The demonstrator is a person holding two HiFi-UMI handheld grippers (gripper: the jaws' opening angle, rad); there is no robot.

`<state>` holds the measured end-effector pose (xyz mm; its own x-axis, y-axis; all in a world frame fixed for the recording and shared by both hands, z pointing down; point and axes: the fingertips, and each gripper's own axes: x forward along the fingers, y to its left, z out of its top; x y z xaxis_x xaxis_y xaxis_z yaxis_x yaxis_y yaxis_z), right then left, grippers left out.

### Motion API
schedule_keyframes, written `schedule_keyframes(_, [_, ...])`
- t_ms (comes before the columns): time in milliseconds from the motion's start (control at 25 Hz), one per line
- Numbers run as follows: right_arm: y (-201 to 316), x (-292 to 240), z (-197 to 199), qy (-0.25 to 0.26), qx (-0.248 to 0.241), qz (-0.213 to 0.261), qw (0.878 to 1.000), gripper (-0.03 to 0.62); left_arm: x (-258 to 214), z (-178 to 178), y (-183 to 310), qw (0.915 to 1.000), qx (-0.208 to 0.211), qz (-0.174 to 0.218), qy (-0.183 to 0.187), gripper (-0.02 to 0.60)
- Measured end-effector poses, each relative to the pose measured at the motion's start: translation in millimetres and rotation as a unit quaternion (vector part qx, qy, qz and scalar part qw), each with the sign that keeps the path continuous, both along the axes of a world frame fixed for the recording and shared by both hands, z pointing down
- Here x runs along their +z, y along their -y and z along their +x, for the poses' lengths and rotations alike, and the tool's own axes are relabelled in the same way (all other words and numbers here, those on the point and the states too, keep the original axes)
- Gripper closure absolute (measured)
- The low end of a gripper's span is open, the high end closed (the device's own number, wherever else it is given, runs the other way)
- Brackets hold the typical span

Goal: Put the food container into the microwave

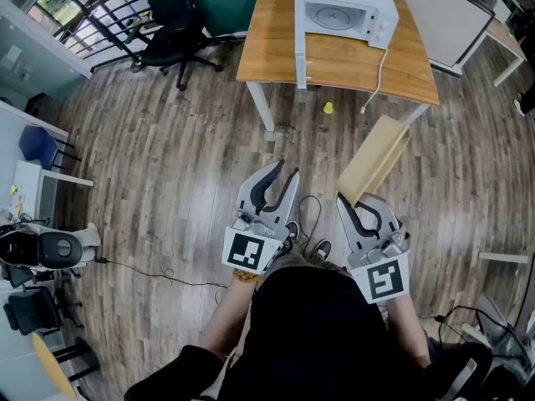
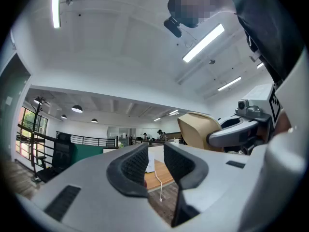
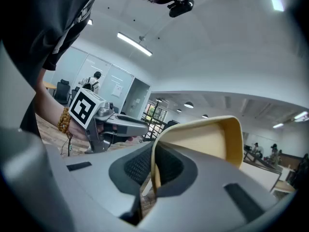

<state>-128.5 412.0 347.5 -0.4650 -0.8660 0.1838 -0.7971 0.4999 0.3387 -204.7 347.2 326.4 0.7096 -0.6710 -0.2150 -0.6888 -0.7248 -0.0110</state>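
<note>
Pinched in the jaws of the right gripper [image 3: 153, 167]: one thin side wall of the tan food container [image 3: 207, 139], with a ribbed pad against each face of that wall. Beyond the jaw tips, the rest of the container, tilted, with its rounded rim furthest from the jaws. Held in the air above the wooden floor [image 1: 167, 190], touching nothing but those jaws.

To the left of that pair, the left gripper [image 2: 155, 159], jaws spread by a narrow gap, with nothing between the pads [image 2: 133, 166]. Just to the right of these jaws, at about the same height, the container again.

Well ahead of both sets of jaws, in the head view: a wooden counter [image 1: 334, 61] on white legs, carrying a white microwave [image 1: 347, 11]. Microwave door [image 1: 299, 44] swung wide open on the left-gripper side, turntable showing inside. White cable [image 1: 382, 69] trailing from the microwave over the counter's near edge. Through the gap of the left jaws, a strip of that same counter.

On the floor between counter and jaws, a small yellow object [image 1: 328, 108], too small to identify. Far off to the left of the left jaws, a black office chair [image 1: 171, 19]. Behind the left jaws, a bead bracelet [image 3: 63, 120] on the wrist.
</note>
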Motion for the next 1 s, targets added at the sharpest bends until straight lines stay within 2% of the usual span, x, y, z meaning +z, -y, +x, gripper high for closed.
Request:
schedule_keyframes(320, [0, 10, -1, -0.012, -0.034, -0.028, 0.999, 0.582, 2, 3, 4, 0.9999, -0.01, -0.005, -0.002, 0.469])
schedule_keyframes(480, [2, 11, 1, -0.012, -0.031, -0.022, 0.999, 0.582, -1, 10, 1, 1.0, -0.006, -0.001, 0.006, 0.469])
schedule_keyframes(840, [0, 17, 34, 0.001, -0.016, -0.013, 1.0, 0.582, -2, 58, -17, 0.9994, 0.024, 0.001, 0.025, 0.471])
schedule_keyframes(1000, [-7, 19, 51, 0.002, -0.016, -0.011, 1.0, 0.582, -2, 64, -22, 0.9994, 0.013, -0.008, 0.032, 0.471])
